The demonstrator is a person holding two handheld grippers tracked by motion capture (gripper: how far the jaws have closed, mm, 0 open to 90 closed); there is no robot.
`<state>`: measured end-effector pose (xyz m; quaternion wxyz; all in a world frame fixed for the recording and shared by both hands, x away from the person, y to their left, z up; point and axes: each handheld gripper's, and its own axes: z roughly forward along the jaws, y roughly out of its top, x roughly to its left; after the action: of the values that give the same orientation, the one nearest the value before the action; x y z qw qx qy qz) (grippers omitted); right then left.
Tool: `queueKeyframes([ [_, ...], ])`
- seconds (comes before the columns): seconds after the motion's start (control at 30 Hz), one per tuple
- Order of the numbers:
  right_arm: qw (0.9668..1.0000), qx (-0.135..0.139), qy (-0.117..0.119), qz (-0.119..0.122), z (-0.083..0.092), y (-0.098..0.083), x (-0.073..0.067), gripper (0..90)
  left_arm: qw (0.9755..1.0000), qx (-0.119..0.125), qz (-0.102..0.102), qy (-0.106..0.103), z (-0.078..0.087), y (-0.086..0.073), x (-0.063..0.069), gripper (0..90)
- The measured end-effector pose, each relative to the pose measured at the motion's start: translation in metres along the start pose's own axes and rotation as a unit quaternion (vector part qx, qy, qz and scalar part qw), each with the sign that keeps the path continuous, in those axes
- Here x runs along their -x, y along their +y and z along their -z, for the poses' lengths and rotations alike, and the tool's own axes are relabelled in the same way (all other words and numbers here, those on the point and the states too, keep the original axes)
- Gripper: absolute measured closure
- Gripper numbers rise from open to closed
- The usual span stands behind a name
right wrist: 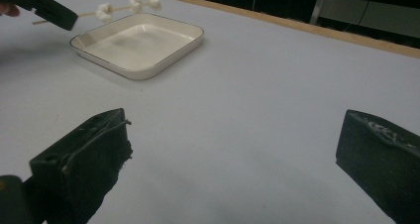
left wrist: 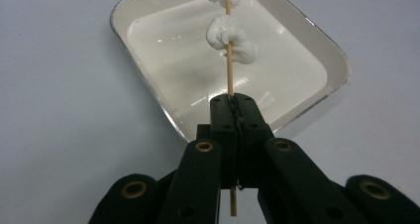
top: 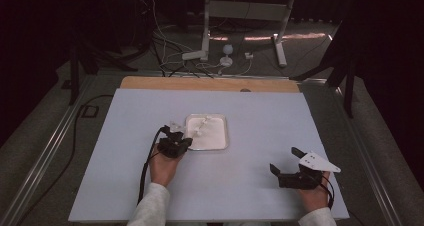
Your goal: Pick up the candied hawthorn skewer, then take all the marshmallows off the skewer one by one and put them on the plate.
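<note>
The left gripper (left wrist: 233,110) has its jaws pressed tight on a thin wooden skewer (left wrist: 229,70), which carries white marshmallows (left wrist: 230,37) and reaches out over a shallow white tray (left wrist: 317,45). In the high view the tray (top: 220,141) sits near the middle of the pale desk (top: 260,186), with the left gripper (top: 181,136) at its 9 o'clock edge and the skewer's load hanging above the tray's left half, clear of the bottom. The right gripper (top: 285,161) rests well apart, toward 4 o'clock from the tray, its jaws spread wide with only bare desk between them. From its own view the tray (right wrist: 148,68) lies off at 11 o'clock, the skewer (right wrist: 89,13) held level above the far rim.
</note>
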<state>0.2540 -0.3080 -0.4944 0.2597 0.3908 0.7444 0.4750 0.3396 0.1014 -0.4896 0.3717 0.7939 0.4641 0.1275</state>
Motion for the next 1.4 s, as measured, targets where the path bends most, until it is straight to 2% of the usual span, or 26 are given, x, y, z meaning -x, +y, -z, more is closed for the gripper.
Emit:
queueKeyframes([
  [0.23, 1.0, 0.0, -0.002, 0.001, -0.001, 0.0, 0.0, 0.0, 0.9999, 0.017, 0.002, -0.002, 0.02, -0.012, -0.008, 89.9],
  [0.37, 1.0, 0.001, -0.002, 0.002, -0.002, 0.0, 0.0, 0.0, 0.9998, 0.022, 0.002, 0.002, 0.028, -0.019, -0.01, 89.9],
  [0.43, 1.0, 0.002, -0.001, 0.003, -0.002, 0.0, -0.001, 0.0, 0.9996, 0.026, 0.007, -0.002, 0.033, -0.022, -0.012, 89.9],
  [0.6, 1.0, 0.003, -0.001, 0.004, -0.003, 0.0, -0.001, 0.0, 0.9995, 0.031, 0.007, -0.006, 0.039, -0.027, -0.016, 89.9],
  [0.87, 0.9999, 0.006, 0.0, 0.009, -0.002, 0.001, -0.002, 0.0, 0.9989, 0.041, -0.019, -0.009, 0.045, -0.028, -0.012, 89.8],
  [0.97, 0.9999, 0.01, 0.002, 0.008, -0.002, 0.002, -0.003, 0.0, 0.9986, 0.04, -0.035, -0.005, 0.047, -0.027, -0.01, 89.8],
  [1.07, 0.9999, 0.013, 0.009, 0.002, -0.002, 0.004, -0.004, 0.0, 0.9981, 0.045, -0.039, -0.014, 0.049, -0.026, -0.009, 89.8],
  [1.23, 0.9992, 0.033, 0.018, 0.008, -0.004, 0.022, -0.011, 0.0, 0.9974, 0.051, -0.045, -0.022, 0.052, -0.025, -0.007, 89.8],
  [1.4, 0.9977, 0.051, 0.031, 0.03, -0.012, 0.051, -0.018, 0.0, 0.9971, 0.053, -0.05, -0.024, 0.055, -0.024, -0.005, 89.8],
])
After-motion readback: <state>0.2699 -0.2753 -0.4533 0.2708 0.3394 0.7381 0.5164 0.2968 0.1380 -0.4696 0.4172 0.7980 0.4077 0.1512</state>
